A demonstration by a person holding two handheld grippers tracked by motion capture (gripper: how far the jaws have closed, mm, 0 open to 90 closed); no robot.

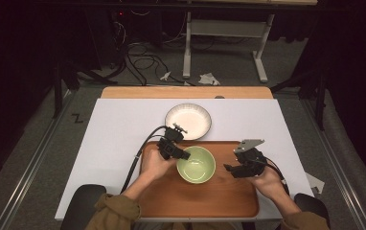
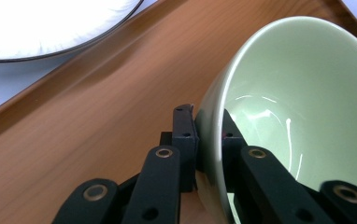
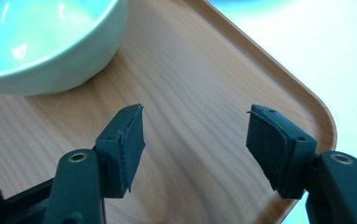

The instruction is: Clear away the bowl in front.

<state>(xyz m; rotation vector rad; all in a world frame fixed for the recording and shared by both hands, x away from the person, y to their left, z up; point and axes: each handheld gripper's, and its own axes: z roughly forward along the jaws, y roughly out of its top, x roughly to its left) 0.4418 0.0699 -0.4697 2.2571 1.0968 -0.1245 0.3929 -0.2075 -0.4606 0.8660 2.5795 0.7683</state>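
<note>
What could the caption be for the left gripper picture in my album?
Left gripper pinching the rim of a green bowl over a wooden tray.

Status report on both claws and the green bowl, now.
Left claw shut on green bowl rim, one jaw inside, one outside. Right claw open, empty, over wooden tray. Bowl on tray; white plate behind, clear.
</note>
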